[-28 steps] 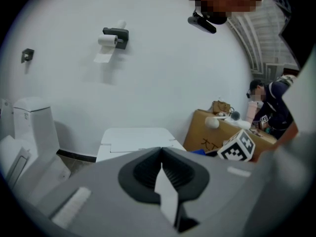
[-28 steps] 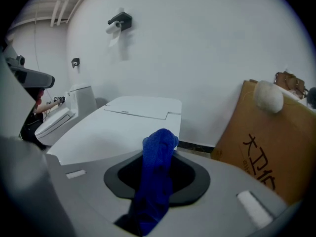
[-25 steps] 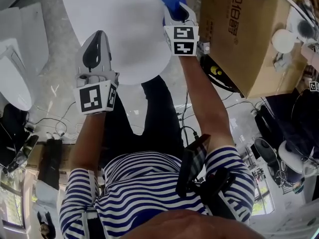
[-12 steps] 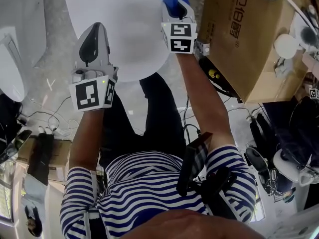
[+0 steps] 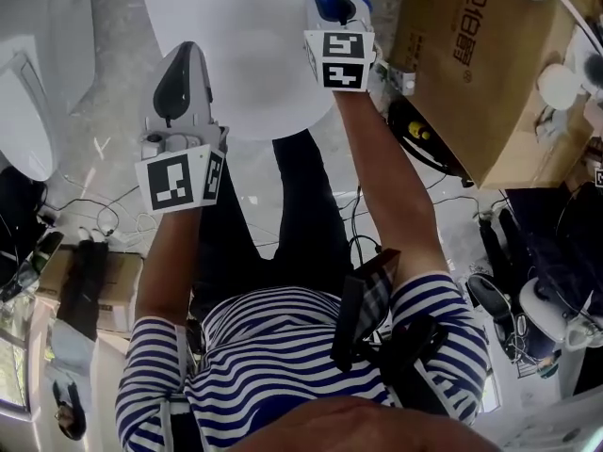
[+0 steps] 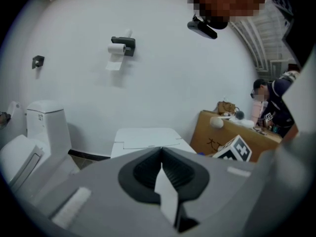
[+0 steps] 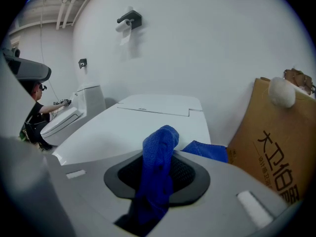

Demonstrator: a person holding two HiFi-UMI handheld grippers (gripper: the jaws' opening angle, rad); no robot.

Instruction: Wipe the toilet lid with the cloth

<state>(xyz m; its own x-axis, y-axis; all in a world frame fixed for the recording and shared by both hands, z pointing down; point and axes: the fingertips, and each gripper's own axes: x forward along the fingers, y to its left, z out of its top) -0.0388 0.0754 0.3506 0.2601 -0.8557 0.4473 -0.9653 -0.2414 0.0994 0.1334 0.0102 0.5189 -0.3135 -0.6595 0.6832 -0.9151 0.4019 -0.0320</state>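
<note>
Pushing farther along toilet lid (image 5: pixel 236 45), right gripper (image 5: pixel 340 8) clamping blue cloth (image 7: pixel 159 147)

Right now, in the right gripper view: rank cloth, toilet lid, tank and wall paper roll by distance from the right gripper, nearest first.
1. Blue cloth: clamped in the right gripper's tongs.
2. Toilet lid: just ahead, below the tongs.
3. Tank: behind the lid, at the back.
4. Paper roll: mounted high, upper left.
</note>
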